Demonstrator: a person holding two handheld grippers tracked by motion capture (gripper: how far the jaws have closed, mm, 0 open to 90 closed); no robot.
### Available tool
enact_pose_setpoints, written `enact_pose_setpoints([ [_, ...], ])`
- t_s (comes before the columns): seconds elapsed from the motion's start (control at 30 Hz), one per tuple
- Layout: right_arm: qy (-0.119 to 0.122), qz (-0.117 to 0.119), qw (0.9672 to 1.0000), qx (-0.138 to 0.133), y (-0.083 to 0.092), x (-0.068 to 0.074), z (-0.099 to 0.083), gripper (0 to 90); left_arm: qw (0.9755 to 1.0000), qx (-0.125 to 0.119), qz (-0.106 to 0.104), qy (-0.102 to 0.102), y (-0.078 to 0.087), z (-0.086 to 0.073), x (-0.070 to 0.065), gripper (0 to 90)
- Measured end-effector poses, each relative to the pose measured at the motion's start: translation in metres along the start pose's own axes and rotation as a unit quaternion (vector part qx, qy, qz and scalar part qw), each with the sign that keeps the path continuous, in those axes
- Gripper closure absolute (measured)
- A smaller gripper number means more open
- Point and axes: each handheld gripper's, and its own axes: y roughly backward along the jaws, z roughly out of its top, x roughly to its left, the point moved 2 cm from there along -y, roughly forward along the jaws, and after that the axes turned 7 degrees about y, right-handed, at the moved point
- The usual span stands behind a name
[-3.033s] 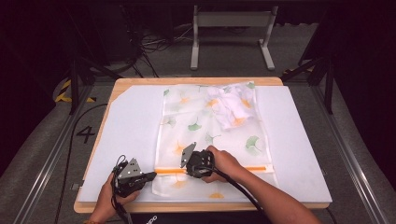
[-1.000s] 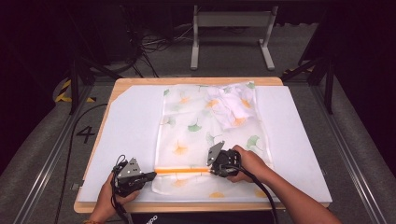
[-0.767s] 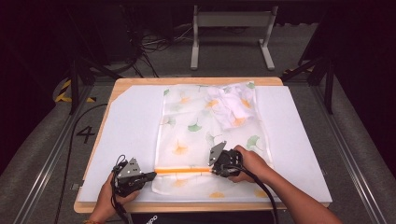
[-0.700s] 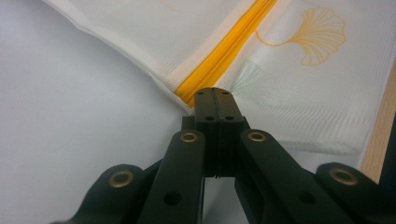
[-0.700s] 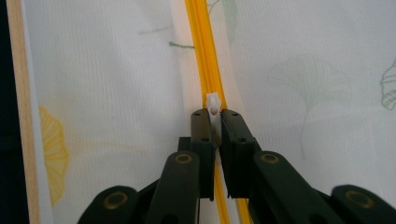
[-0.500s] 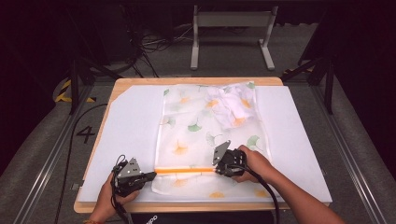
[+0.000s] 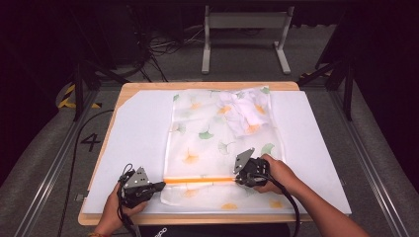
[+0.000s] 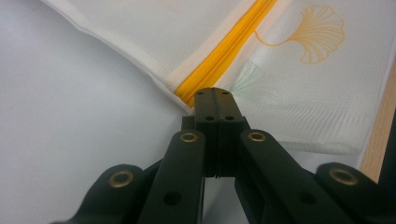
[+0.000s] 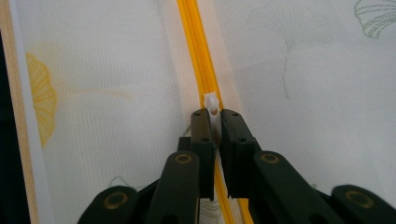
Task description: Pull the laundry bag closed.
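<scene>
Near edge of the table: the left gripper (image 8: 215, 100) clamps the mesh laundry bag's (image 7: 217, 143) corner at the orange zipper's (image 7: 197, 180) end, while the right gripper (image 9: 214, 122) pinches the white zipper pull (image 9: 212, 105). That small tab could slip free, or the mesh bunch and jam.

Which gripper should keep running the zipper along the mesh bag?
Right. The right gripper is shut on the white zipper pull of the orange zipper. The left gripper pinches the translucent leaf-print mesh laundry bag at the zipper's end, anchoring it.
</scene>
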Motion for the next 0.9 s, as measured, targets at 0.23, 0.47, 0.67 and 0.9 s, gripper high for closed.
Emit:
enact_pose_setpoints([
  [0.23, -0.008, -0.003, 1.0000, 0.002, 0.003, 0.001, -0.006, 84.5, 1.0000, 0.000, 0.001, -0.002, 0.000, 0.000, -0.001, 90.0],
  [0.47, -0.015, -0.003, 0.9999, 0.003, 0.006, 0.000, -0.013, 84.5, 1.0000, 0.000, 0.001, -0.002, 0.000, 0.000, 0.000, 90.0],
  [0.67, -0.015, -0.006, 0.9998, 0.008, 0.010, 0.000, -0.019, 84.5, 1.0000, 0.000, 0.001, -0.001, 0.000, 0.000, -0.001, 90.0],
  [0.9, -0.021, -0.008, 0.9997, 0.007, 0.011, 0.000, -0.024, 84.5, 1.0000, -0.001, 0.002, -0.002, 0.000, 0.000, 0.000, 90.0],
])
